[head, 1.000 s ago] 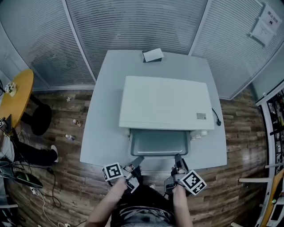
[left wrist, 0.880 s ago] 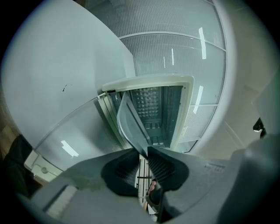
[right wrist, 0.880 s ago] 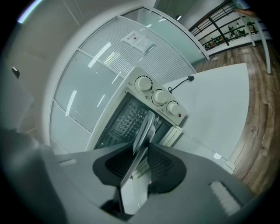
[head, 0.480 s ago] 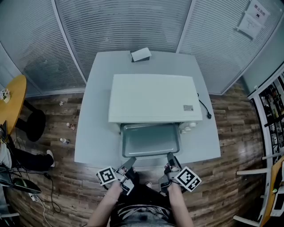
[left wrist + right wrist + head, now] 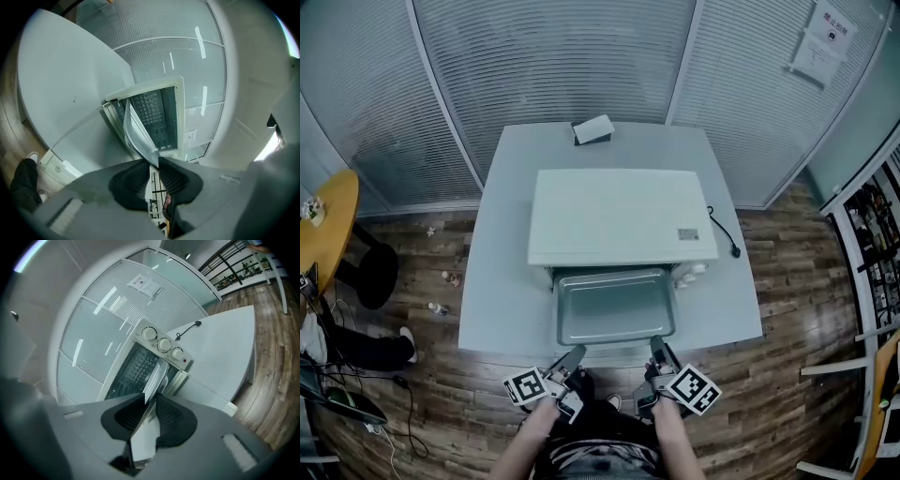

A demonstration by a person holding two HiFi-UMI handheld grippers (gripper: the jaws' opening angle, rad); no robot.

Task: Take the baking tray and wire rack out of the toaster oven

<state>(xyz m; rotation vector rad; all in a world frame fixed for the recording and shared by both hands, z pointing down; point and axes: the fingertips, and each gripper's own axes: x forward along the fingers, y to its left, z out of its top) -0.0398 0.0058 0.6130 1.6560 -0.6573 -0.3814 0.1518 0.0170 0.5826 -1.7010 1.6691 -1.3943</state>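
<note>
A white toaster oven stands on a pale table. A grey baking tray juts out of its front towards me, above the lowered glass door. My left gripper is shut on the tray's near left rim. My right gripper is on the near right rim; its jaws have just been closing, and the pads now press on the rim between them. The dark oven cavity shows behind the tray. I cannot make out the wire rack.
Three knobs sit on the oven's right side, and a black power cord trails off to the right. A small box lies at the table's far edge. A yellow round table stands at the left over wood floor.
The tray has slid further out of the oven towards me, and both grippers have drawn back with it to the table's front edge.
</note>
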